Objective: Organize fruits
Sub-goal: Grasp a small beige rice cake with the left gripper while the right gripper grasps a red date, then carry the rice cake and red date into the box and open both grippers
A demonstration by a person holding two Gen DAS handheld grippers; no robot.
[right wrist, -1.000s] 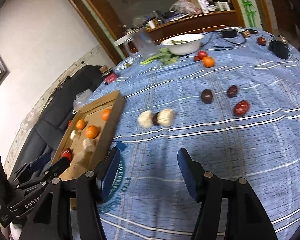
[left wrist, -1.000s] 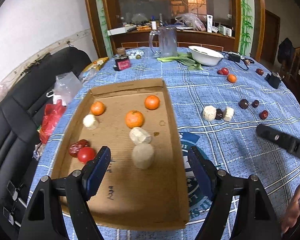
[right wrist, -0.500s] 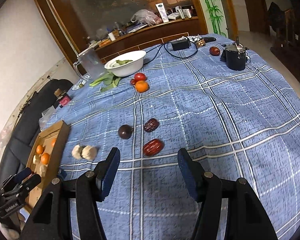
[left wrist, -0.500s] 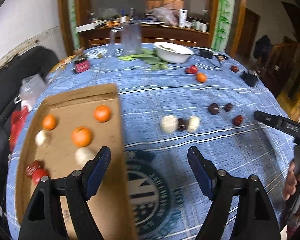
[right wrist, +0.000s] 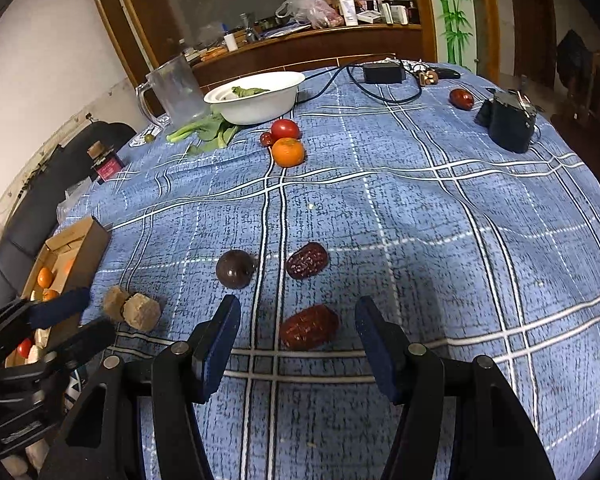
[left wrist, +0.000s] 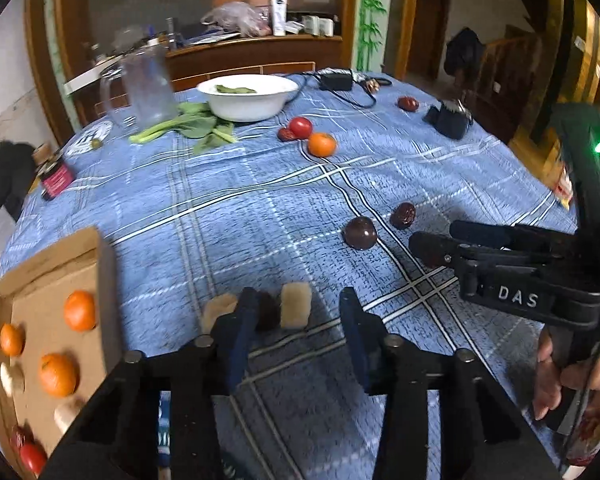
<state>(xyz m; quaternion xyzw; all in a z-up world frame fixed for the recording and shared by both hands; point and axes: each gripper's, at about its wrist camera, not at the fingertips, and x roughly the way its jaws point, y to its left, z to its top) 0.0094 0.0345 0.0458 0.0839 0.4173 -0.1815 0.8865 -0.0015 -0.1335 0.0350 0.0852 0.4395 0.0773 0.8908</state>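
My left gripper (left wrist: 298,334) hovers low over the blue tablecloth, and its jaws are closing. Just past its tips lie a beige chunk (left wrist: 296,310) and a dark fruit (left wrist: 268,312), untouched; a second beige chunk (left wrist: 220,312) lies outside the left finger. My right gripper (right wrist: 298,342) stands open around a red date (right wrist: 312,328), its pads clear of it. Beyond that lie a dark round fruit (right wrist: 235,269) and another date (right wrist: 307,260). The cardboard tray (left wrist: 104,280) at the left holds oranges (left wrist: 58,374), beige pieces and a tomato (left wrist: 32,458).
Farther back lie an orange (right wrist: 287,152), a tomato (right wrist: 285,129) and a lone date (right wrist: 461,99). A white bowl (right wrist: 256,96), a glass jug (right wrist: 176,92), greens (right wrist: 208,132), a black pouch (right wrist: 508,124), a charger with cable (right wrist: 382,74) and a small jar (right wrist: 106,162) stand near the far edge.
My left gripper has swung right from over the tray to the beige chunks, and its jaws have narrowed. My right gripper has come in low over the nearest red date.
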